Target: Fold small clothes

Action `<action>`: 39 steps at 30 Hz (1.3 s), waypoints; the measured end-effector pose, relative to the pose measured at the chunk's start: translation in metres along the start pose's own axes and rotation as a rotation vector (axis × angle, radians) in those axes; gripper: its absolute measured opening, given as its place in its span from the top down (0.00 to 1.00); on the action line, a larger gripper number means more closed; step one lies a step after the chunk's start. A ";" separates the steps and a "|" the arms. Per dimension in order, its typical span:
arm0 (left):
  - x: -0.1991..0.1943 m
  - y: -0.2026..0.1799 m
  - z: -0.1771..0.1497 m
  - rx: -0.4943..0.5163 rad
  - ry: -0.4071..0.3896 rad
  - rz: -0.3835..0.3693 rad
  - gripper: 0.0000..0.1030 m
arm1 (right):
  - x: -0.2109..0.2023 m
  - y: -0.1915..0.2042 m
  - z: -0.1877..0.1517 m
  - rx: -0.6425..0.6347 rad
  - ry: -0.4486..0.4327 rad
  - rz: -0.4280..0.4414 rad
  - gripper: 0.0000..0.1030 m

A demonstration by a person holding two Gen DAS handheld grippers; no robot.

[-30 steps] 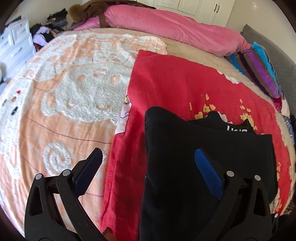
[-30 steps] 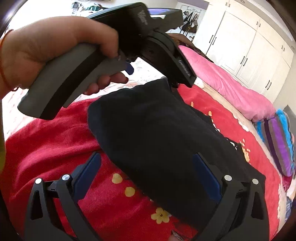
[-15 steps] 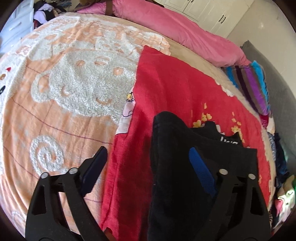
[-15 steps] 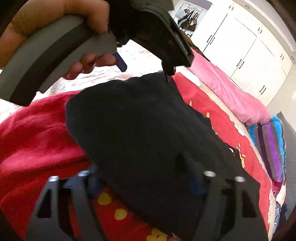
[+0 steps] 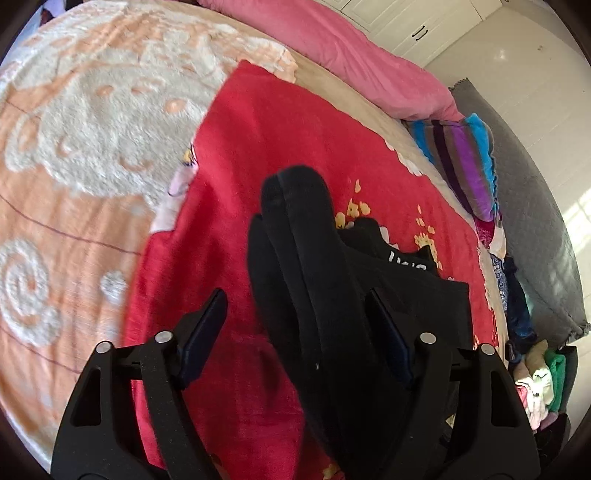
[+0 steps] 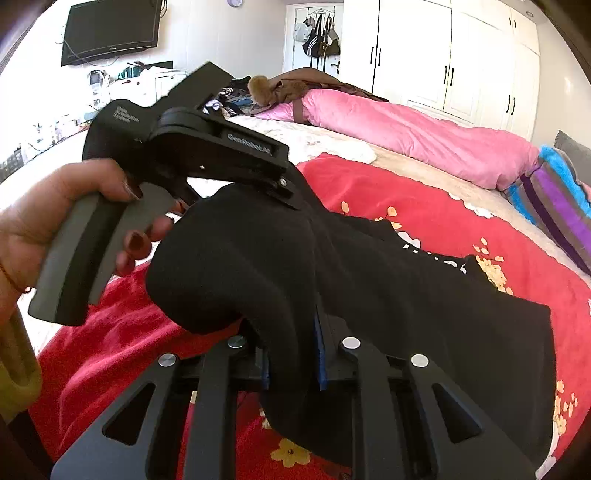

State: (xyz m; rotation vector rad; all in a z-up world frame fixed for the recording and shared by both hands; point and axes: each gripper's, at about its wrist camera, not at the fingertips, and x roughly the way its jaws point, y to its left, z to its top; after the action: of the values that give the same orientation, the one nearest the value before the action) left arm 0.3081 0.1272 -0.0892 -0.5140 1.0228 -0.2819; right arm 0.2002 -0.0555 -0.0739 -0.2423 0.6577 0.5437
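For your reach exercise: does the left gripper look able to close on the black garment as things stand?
Probably yes: the black garment already lies between the left gripper's closing jaws, with nothing else between them.

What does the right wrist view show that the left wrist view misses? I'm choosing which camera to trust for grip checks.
Only the right wrist view: the right claw shut on the black garment, the hand holding the left claw's handle, a TV.
Only the left wrist view: the left claw, jaws just closing around a raised garment fold, a gap still showing on one side; the peach blanket.
Both: garment, red blanket, pink duvet, striped pillow.
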 end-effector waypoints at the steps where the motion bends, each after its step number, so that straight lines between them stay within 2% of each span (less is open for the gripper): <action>1: 0.002 0.000 -0.001 -0.009 0.004 -0.017 0.47 | -0.001 0.003 -0.001 -0.002 0.001 0.000 0.84; 3: 0.007 -0.001 -0.003 -0.030 0.013 -0.055 0.65 | -0.002 0.007 -0.002 -0.008 0.005 0.001 0.84; 4: 0.008 -0.003 -0.005 -0.019 0.015 -0.049 0.68 | -0.002 0.008 -0.002 -0.014 0.006 -0.001 0.84; 6: 0.007 -0.007 -0.006 -0.006 0.007 -0.037 0.83 | -0.003 0.011 -0.003 -0.027 0.009 -0.005 0.84; 9: 0.002 -0.013 -0.007 -0.004 -0.019 -0.048 0.87 | -0.004 0.009 -0.004 -0.026 0.008 -0.005 0.84; 19: -0.022 -0.065 -0.017 0.073 -0.110 -0.008 0.89 | -0.028 -0.018 -0.010 0.029 -0.024 0.009 0.86; 21: -0.022 -0.080 -0.019 0.076 -0.111 0.003 0.89 | -0.037 -0.026 -0.012 0.047 -0.026 -0.001 0.86; 24: -0.019 -0.111 -0.016 0.082 -0.102 -0.019 0.89 | -0.050 -0.049 -0.017 0.115 -0.024 -0.007 0.88; 26: -0.014 -0.135 -0.013 0.092 -0.090 -0.028 0.89 | -0.059 -0.061 -0.021 0.152 -0.028 -0.016 0.89; 31: 0.017 -0.214 -0.012 0.225 -0.034 0.023 0.89 | -0.083 -0.097 -0.035 0.271 -0.042 -0.052 0.90; 34: 0.049 -0.254 -0.018 0.282 0.027 0.056 0.88 | -0.088 -0.115 -0.046 0.341 -0.024 -0.071 0.90; 39: 0.092 -0.280 -0.031 0.328 0.115 0.114 0.85 | -0.093 -0.140 -0.066 0.469 0.007 -0.075 0.90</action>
State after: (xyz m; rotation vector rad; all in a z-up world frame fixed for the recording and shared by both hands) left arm 0.3309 -0.1606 -0.0213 -0.1433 1.0872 -0.3733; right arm 0.1821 -0.2344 -0.0589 0.1712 0.7601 0.3047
